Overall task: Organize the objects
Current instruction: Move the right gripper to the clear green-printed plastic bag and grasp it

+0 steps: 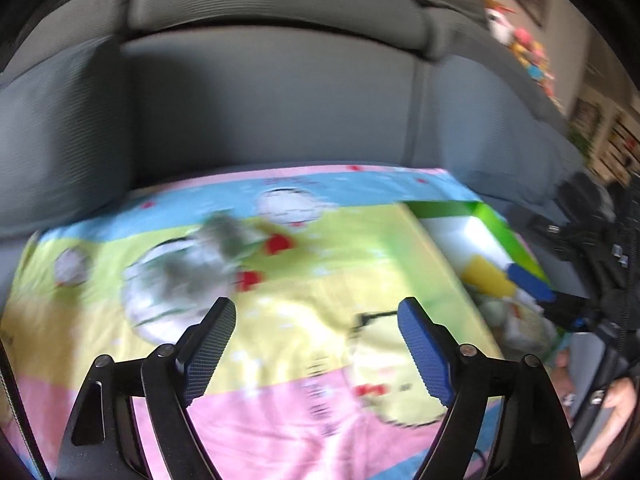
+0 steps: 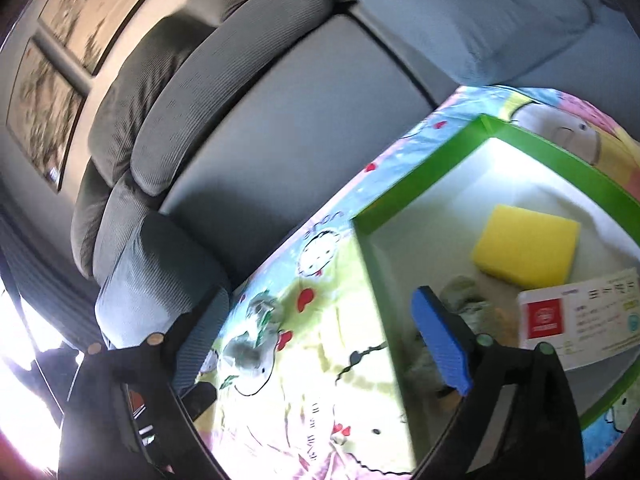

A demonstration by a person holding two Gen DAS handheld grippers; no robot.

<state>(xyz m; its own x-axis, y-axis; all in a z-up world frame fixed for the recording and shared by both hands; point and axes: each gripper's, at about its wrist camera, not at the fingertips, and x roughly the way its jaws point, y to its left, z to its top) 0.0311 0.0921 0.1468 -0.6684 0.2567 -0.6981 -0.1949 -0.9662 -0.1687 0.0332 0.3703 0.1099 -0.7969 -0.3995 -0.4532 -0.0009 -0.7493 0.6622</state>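
A green-rimmed white box (image 2: 424, 168) stands on a colourful cartoon cloth (image 1: 328, 264); it also shows in the left wrist view (image 1: 490, 210) at the right. Inside lie a yellow sponge (image 2: 528, 246), a white carton with a red label (image 2: 580, 316) and a greenish crumpled item (image 2: 468, 300). A small grey object (image 1: 204, 256) lies on the cloth, blurred; it shows in the right wrist view (image 2: 250, 346) too. My left gripper (image 1: 316, 344) is open and empty above the cloth. My right gripper (image 2: 304, 364) is open and empty, its blue finger (image 2: 440, 340) over the box's near corner.
A grey sofa (image 1: 272, 100) with back cushions runs behind the cloth. Colourful toys (image 1: 524, 48) sit on its far right. Framed pictures (image 2: 60, 80) hang on the wall. A person's hand (image 1: 616, 396) holds the other gripper at the right.
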